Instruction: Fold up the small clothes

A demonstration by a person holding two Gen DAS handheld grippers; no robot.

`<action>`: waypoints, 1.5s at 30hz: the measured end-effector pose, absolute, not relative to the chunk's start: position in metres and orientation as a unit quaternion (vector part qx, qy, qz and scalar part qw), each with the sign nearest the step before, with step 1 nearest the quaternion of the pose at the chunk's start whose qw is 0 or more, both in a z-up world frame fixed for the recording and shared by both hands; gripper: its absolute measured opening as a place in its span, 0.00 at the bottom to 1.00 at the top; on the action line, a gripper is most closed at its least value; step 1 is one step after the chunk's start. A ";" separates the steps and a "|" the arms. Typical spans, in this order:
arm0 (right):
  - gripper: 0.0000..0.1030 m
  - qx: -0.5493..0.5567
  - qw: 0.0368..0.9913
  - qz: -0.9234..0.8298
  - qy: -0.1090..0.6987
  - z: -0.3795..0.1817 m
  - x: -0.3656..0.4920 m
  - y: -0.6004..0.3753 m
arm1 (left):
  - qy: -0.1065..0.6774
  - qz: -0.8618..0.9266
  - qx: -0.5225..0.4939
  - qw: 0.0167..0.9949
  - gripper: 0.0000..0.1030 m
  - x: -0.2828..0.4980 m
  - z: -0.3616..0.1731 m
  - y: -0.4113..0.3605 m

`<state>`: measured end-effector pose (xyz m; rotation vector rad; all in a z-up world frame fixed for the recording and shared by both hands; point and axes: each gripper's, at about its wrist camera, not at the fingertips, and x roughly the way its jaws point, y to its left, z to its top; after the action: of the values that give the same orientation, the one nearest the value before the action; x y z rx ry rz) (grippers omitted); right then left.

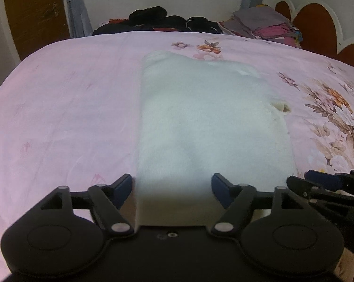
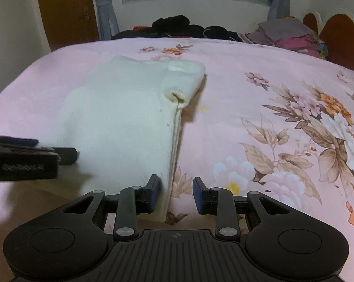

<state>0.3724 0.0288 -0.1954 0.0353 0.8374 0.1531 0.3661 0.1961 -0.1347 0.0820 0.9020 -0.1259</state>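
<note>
A white knitted garment (image 1: 200, 117) lies folded into a long rectangle on the pink floral bedsheet (image 1: 59, 117). My left gripper (image 1: 172, 190) is open, its two fingers straddling the garment's near left edge. The right gripper shows at the right edge of the left wrist view (image 1: 329, 183). In the right wrist view the garment (image 2: 120, 122) lies left of centre, with a rolled sleeve cuff (image 2: 177, 94) at its far right corner. My right gripper (image 2: 175, 195) is open at the garment's near right edge, the layered edge standing between its fingers. The left gripper shows at the left (image 2: 31, 157).
A pile of dark clothes (image 1: 167, 21) and a stack of folded grey and red clothes (image 1: 264, 23) sit at the far end of the bed. A brown wooden door (image 1: 33, 11) stands at the left, a scalloped headboard (image 1: 318, 28) at the right.
</note>
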 end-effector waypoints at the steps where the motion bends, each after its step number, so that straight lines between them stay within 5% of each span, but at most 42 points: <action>1: 0.29 0.017 0.910 0.072 0.409 -0.195 0.373 0.029 | 0.436 -0.059 0.038 0.897 0.78 0.366 -0.135 0.197; 7: 0.29 0.024 0.909 0.070 0.410 -0.195 0.371 0.028 | 0.447 -0.054 0.036 0.892 1.00 0.367 -0.136 0.197; 16: 0.29 0.007 0.912 0.070 0.405 -0.191 0.371 0.034 | 0.485 -0.038 0.012 0.874 1.00 0.372 -0.131 0.202; 27: 0.30 0.049 0.924 0.101 0.366 -0.136 0.309 0.004 | 0.403 -0.016 0.041 0.914 1.00 0.293 -0.060 0.188; 28: 0.35 0.051 0.925 0.105 0.362 -0.129 0.300 0.001 | 0.396 -0.012 0.039 0.917 1.00 0.284 -0.054 0.187; 29: 0.61 0.053 0.927 0.108 0.355 -0.121 0.288 -0.002 | 0.390 -0.008 0.037 0.920 1.00 0.269 -0.046 0.185; 31: 0.84 0.050 0.936 0.111 0.331 -0.107 0.264 -0.008 | 0.376 0.000 0.036 0.926 1.00 0.247 -0.032 0.179; 41: 0.85 0.057 0.954 0.103 0.275 -0.046 0.145 -0.035 | 0.341 0.041 0.027 0.939 1.00 0.133 0.013 0.164; 45: 1.00 0.065 0.961 0.092 0.252 -0.028 0.111 -0.043 | 0.332 0.051 0.029 0.942 1.00 0.105 0.025 0.162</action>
<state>0.1105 -0.0426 -0.0275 0.1323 0.5098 0.1865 0.1049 0.1619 0.0250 0.0581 0.6762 0.1031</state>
